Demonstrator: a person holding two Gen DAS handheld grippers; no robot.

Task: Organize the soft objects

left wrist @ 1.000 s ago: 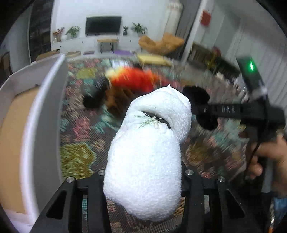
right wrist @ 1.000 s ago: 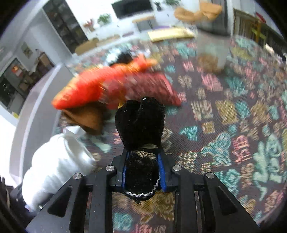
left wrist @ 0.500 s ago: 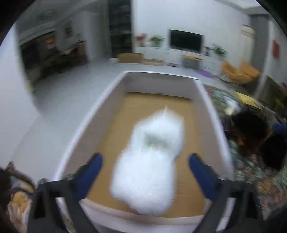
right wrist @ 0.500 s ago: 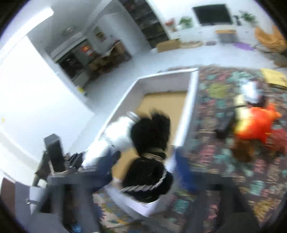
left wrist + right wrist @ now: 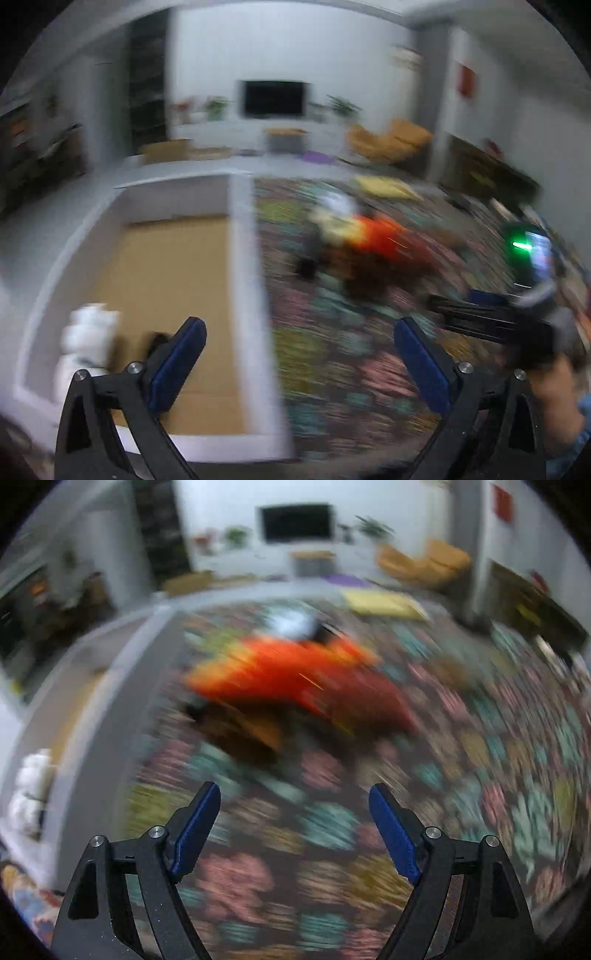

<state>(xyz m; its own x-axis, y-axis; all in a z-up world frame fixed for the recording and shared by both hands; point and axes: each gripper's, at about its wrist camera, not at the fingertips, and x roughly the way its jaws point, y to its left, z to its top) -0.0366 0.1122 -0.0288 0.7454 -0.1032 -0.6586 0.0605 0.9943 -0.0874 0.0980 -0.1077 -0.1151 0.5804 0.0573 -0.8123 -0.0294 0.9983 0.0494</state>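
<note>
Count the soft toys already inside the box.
2, possibly more hidden. A white plush sits at the near left of the box; a dark item, blurred, lies beside it behind the left gripper finger.

No text, label or number can be read anywhere.

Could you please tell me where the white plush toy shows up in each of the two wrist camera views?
Left wrist: the white plush toy sits low on the left, inside the white box, beside the left gripper.
Right wrist: white plush toy at the far left edge, behind the box wall.
Shared landmark: the orange plush on the patterned rug.
</note>
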